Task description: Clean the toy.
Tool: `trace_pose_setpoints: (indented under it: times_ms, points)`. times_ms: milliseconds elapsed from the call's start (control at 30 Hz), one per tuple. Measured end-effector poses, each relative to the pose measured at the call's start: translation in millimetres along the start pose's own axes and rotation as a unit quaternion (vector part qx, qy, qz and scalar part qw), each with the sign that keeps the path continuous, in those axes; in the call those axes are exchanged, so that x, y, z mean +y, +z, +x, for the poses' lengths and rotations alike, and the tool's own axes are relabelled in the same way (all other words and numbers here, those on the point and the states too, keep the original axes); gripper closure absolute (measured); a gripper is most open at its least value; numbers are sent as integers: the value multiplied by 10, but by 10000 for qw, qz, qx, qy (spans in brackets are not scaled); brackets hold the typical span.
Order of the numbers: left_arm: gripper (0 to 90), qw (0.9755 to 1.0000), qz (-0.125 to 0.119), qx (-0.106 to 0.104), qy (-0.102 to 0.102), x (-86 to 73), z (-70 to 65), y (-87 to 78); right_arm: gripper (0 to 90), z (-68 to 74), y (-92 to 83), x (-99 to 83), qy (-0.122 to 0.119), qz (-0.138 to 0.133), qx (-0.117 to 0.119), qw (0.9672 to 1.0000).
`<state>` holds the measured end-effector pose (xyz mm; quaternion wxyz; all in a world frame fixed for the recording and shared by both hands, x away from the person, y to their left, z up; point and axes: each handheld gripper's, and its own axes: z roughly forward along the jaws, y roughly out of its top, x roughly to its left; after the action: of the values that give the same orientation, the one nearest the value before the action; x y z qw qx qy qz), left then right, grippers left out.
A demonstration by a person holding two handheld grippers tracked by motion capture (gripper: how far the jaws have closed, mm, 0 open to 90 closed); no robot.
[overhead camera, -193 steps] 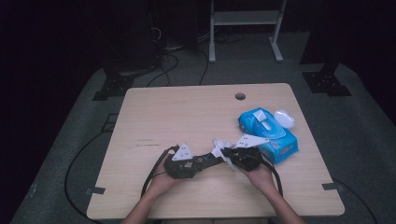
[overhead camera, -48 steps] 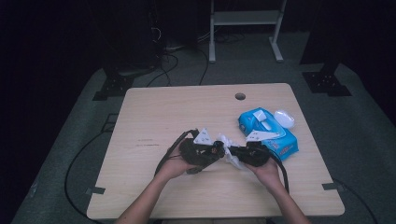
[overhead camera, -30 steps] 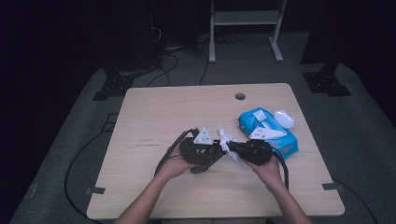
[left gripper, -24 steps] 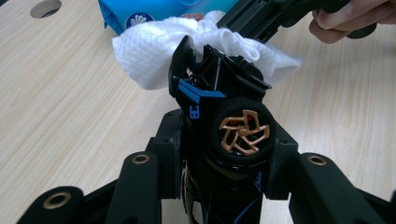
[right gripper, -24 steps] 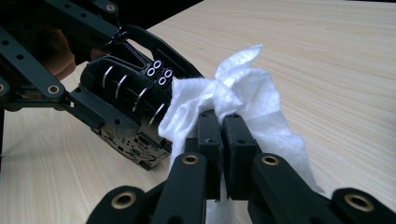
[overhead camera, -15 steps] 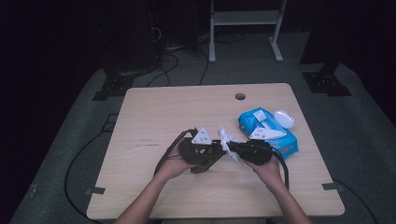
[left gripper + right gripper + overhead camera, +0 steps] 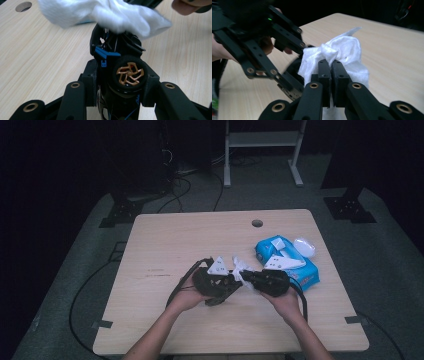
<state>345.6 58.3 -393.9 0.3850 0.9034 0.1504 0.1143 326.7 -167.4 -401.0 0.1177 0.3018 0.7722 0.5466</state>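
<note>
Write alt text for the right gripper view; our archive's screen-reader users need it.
The right hand-held gripper, its black jaws pressed together, pinches a crumpled white wipe above a light wooden table. To the left, the left hand-held gripper reaches in against the wipe, a hand behind it.

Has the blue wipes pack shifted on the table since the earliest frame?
No. The blue wipes pack sits at the same spot below and right of the table's round hole.
</note>
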Motion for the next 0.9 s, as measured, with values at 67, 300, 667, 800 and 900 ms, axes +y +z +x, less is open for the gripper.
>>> trace_pose_setpoints:
  times_ms: [67,300,667,800,900]
  points:
    - [581,10000,47,-5,76,18,-10,7,862,91,-13,79,-197,-68,34,9998]
    - [582,9997,76,23,217,83,-55,49,862,292,40,212,-652,24,85,9978]
    - [582,9999,-19,76,109,43,2,-2,862,-236,-8,-202,414,409,-256,9980]
    - [582,9998,-180,85,17,56,14,-12,862,-216,-28,-160,449,279,-119,9985]
    - [582,9997,-239,66,16,83,11,-29,862,-213,-74,-116,520,107,-28,9986]
